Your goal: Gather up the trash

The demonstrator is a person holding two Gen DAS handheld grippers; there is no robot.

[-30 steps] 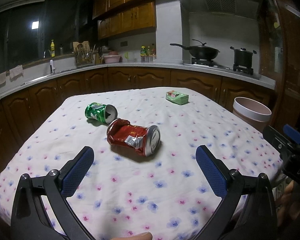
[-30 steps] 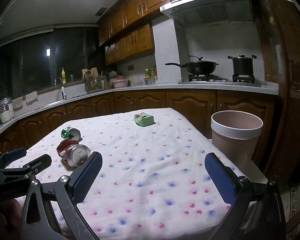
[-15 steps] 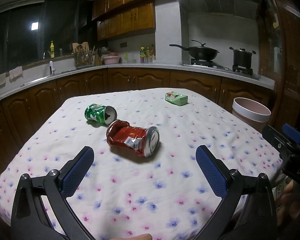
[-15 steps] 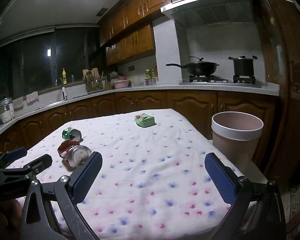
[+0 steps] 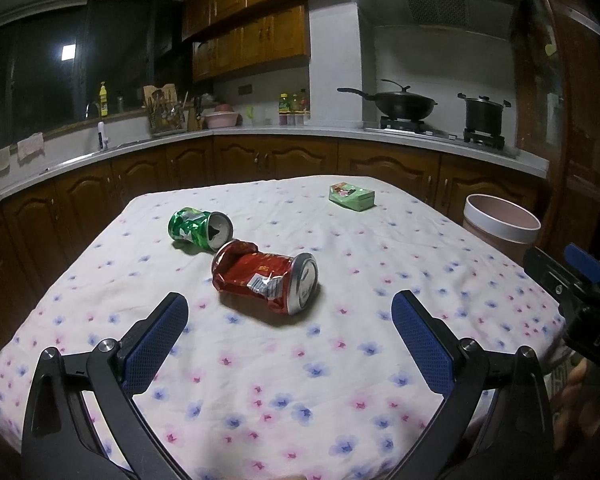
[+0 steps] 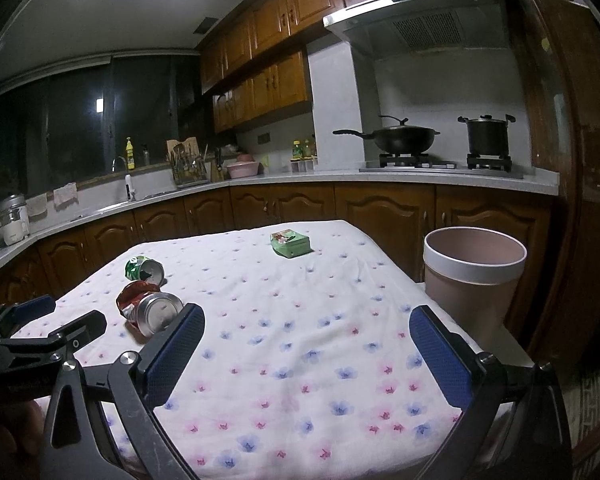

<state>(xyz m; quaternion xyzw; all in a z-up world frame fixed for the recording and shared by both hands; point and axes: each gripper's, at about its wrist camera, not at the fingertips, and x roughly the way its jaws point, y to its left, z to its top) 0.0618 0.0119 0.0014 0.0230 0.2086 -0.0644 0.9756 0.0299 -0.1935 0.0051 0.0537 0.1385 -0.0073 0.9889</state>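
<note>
A crushed red can (image 5: pixel 266 282) lies on its side on the flowered tablecloth (image 5: pixel 300 380), just beyond my open, empty left gripper (image 5: pixel 290 336). A crushed green can (image 5: pixel 200 229) lies behind it, almost touching. A small green box (image 5: pixel 352 196) sits at the table's far right. The right wrist view also shows the red can (image 6: pixel 150 308), the green can (image 6: pixel 144 268) and the green box (image 6: pixel 291 243). My right gripper (image 6: pixel 306 350) is open and empty over the table's near right part. A pink bin with a white rim (image 6: pixel 474 276) stands beside the table's right edge.
The bin also shows in the left wrist view (image 5: pixel 500 222). Dark wood cabinets and a grey counter (image 5: pixel 284 130) wrap behind the table, with a wok (image 5: pixel 404 102) and a pot (image 5: pixel 483 114) on the stove. The left gripper's body (image 6: pixel 32 340) shows at the right view's left edge.
Both views have shifted only slightly; the cans, box and bin lie where they were. Both grippers stay open.
</note>
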